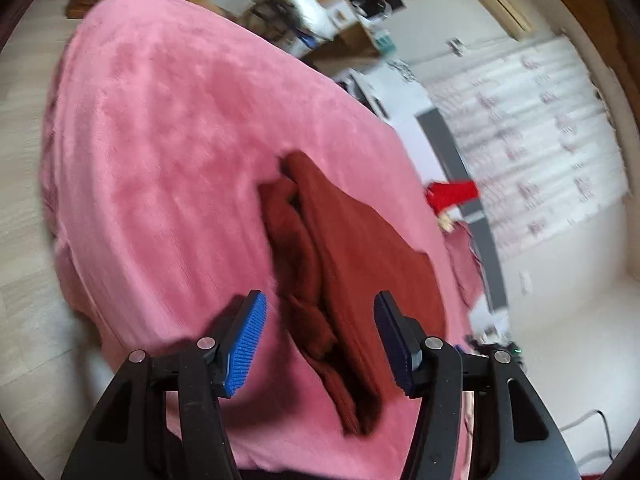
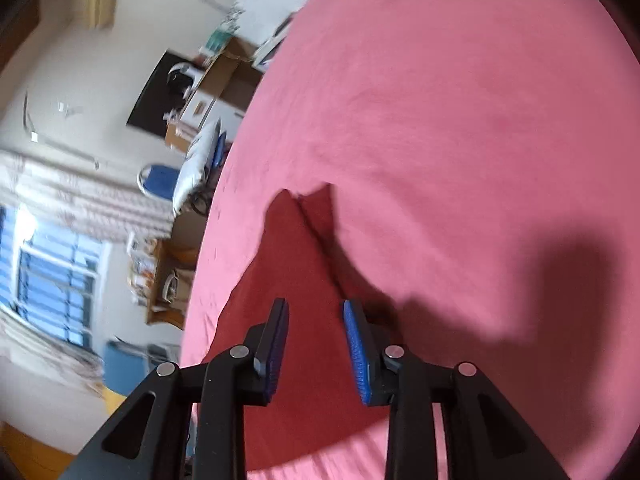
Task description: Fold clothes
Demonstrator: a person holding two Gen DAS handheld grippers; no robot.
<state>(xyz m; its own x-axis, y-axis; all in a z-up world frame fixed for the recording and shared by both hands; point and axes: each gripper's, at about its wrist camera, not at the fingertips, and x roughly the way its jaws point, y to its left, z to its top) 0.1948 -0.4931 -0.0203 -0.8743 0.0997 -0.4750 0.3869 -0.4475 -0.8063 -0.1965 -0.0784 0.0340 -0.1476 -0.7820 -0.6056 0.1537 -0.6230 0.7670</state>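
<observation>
Pink plush blanket (image 1: 160,140) over a bed, dark red garment (image 1: 340,264) on it.

Blanket spread wide and mostly smooth, faint ripples only, filling most of both wrist views, its edge dropping to pale floor (image 1: 24,240). Around it, a white wall, patterned curtains (image 1: 540,140), stacked cardboard boxes (image 1: 340,40), a barred window (image 2: 56,280) and a wooden shelf unit (image 2: 168,276); all blurred. Garment lying on the blanket just ahead of both grippers: partly folded, one flat smooth panel on top, bunched rumpled folds along one side, two pointed corners at the far end (image 2: 304,208). Left gripper (image 1: 320,344) above the garment's near part, blue ribbed pads (image 1: 248,344) wide apart, gripping nothing. Right gripper (image 2: 316,352) likewise over the flat red panel, jaws parted and empty, casting a dark shadow (image 2: 560,288) on the blanket.
</observation>
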